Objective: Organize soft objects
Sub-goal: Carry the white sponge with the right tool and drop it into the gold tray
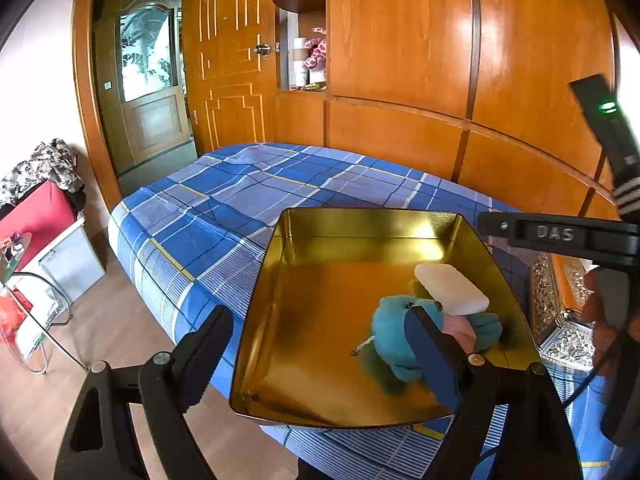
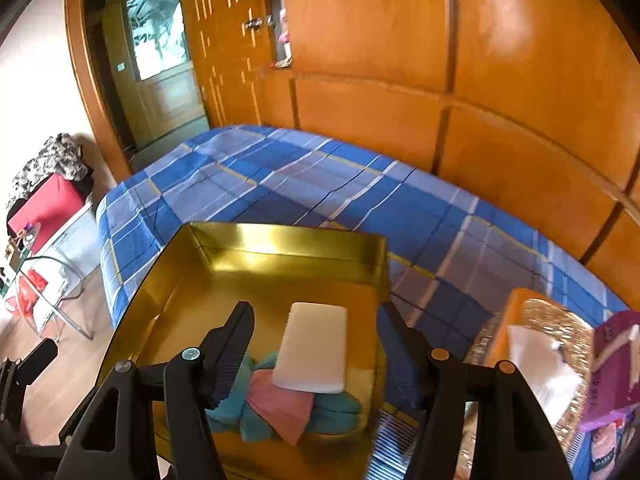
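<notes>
A gold tin tray [image 1: 256,320] [image 2: 168,280] rests on the bed's blue plaid sheet [image 1: 224,200]. At the tray's near right lie a teal plush toy [image 1: 394,332] [image 2: 340,410], a pink cloth [image 2: 280,408] and, on top of them, a white foam block [image 1: 452,288] [image 2: 314,348]. My left gripper [image 1: 316,316] is open; one finger is outside the tray's left wall and the other is over the plush. My right gripper [image 2: 315,308] is open above the block, its pads clear of it.
An ornate gold tissue box [image 2: 540,340] [image 1: 560,320] and a purple packet [image 2: 616,360] sit on the bed right of the tray. Wooden wardrobe panels [image 1: 400,60] rise behind the bed. A red box [image 1: 40,216] and a glass table [image 1: 36,308] stand at the left.
</notes>
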The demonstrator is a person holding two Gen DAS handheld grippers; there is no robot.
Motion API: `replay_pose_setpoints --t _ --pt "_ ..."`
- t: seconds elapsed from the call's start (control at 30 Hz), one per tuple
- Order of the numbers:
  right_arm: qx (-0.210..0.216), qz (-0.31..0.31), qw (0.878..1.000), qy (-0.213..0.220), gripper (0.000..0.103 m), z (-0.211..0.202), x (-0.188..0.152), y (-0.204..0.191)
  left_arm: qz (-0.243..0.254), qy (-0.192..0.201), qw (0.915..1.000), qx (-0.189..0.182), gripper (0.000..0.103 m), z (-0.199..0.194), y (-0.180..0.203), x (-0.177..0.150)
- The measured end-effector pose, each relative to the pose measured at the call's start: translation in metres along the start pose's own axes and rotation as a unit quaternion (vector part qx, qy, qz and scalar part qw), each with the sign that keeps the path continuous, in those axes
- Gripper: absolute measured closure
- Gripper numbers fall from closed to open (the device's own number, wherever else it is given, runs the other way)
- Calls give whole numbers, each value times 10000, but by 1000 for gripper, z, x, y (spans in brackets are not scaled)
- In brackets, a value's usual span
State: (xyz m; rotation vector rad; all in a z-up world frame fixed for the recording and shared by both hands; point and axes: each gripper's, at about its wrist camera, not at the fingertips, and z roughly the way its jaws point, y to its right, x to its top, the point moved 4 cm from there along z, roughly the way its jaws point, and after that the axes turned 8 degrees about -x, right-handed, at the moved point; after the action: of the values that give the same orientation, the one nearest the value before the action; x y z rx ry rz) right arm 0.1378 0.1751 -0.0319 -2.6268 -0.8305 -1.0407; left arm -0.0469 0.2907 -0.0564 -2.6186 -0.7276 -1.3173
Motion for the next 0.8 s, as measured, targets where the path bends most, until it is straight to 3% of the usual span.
replay_pose_setpoints --t 0.8 --pt "-1141 -84 9896 875 36 -83 -44 47 395 -17 9985 -383 14 -12 42 -11"
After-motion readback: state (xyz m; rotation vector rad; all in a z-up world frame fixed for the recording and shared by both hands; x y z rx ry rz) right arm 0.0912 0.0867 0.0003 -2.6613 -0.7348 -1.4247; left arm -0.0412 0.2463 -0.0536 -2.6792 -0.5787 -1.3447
